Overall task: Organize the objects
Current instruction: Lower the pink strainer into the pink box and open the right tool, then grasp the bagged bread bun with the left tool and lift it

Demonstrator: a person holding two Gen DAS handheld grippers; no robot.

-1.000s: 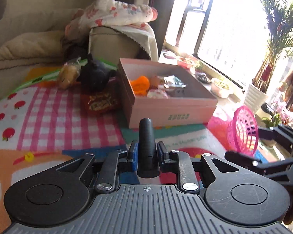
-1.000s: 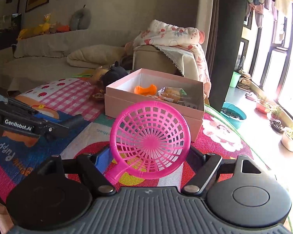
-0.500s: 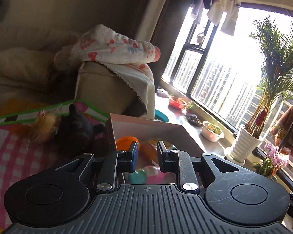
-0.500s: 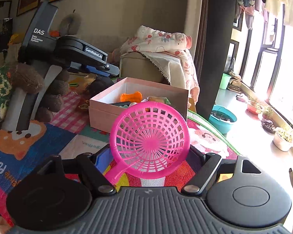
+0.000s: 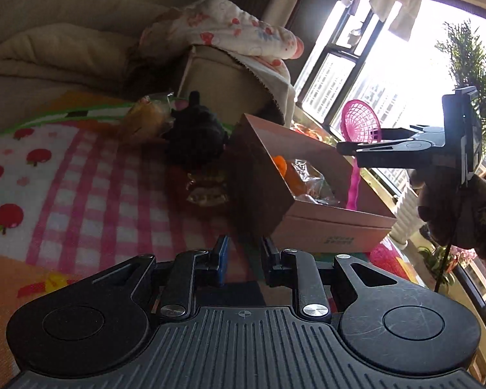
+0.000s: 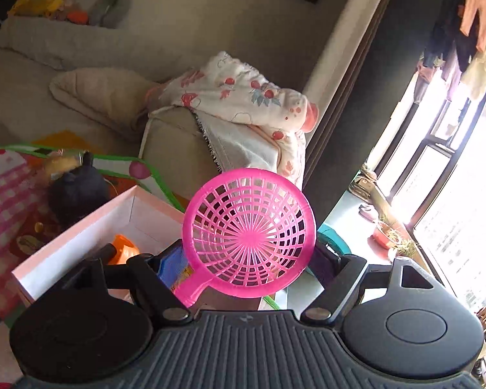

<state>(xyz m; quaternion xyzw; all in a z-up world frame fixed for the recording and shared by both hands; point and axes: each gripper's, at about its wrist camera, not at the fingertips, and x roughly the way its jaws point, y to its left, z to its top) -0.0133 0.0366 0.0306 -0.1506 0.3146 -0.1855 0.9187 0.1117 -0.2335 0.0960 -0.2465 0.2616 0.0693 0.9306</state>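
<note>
Holding one pink strainer (image 6: 248, 231) | right tongs (image 6: 248, 265) | one box (image 5: 311, 201)

A hot-pink lattice strainer (image 6: 248, 230) at frame centre; a pale pink box (image 6: 90, 236) lower left; a pink-and-white checked mat (image 5: 81, 194) with red apples, left.

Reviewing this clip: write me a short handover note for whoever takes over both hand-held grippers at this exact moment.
Right hand-held gripper: shut on the pink strainer, held above the pink box.
Left hand-held gripper: shut and empty, low over the checked mat, short of the box.
Done: an orange toy and a clear wrapped packet already lie in the box.
Left: lower the strainer into the box and release; then probably collect the black plush, the wrapped bun and the snack packet lying on the mat beside the box.
</note>
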